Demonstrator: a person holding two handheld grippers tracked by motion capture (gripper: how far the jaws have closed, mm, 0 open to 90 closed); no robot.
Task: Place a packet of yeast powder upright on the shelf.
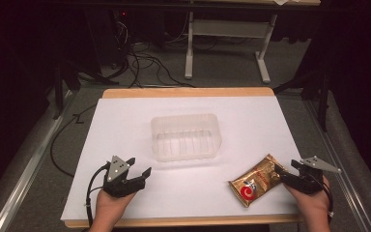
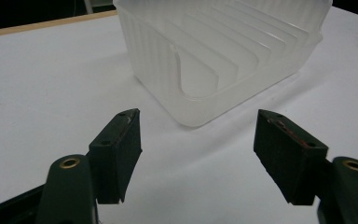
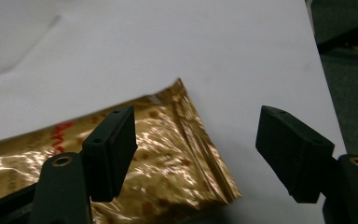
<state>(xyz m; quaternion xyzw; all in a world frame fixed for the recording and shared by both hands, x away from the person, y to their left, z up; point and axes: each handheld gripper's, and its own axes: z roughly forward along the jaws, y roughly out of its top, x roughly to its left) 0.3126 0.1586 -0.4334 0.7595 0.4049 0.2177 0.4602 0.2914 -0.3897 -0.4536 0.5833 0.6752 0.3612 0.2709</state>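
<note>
A clear ribbed plastic tub (image 1: 187,137) stands empty in the middle of the white table (image 1: 125,116). A gold foil snack packet (image 1: 256,180) with a red and white mark lies flat at the front right. My left gripper (image 1: 141,167) rests at the front left, open, jaws pointing toward the tub (image 2: 223,56) with nothing between them. My right gripper (image 1: 288,169) is open at the packet's right end; in the right gripper view the packet (image 3: 168,158) lies under its left jaw, the end edge between the jaws.
The table has a wooden edge (image 1: 188,92) at the back. Beyond it stand a white frame's legs (image 1: 189,53) and floor cables (image 1: 145,63). Metal rails (image 1: 24,169) run along both sides.
</note>
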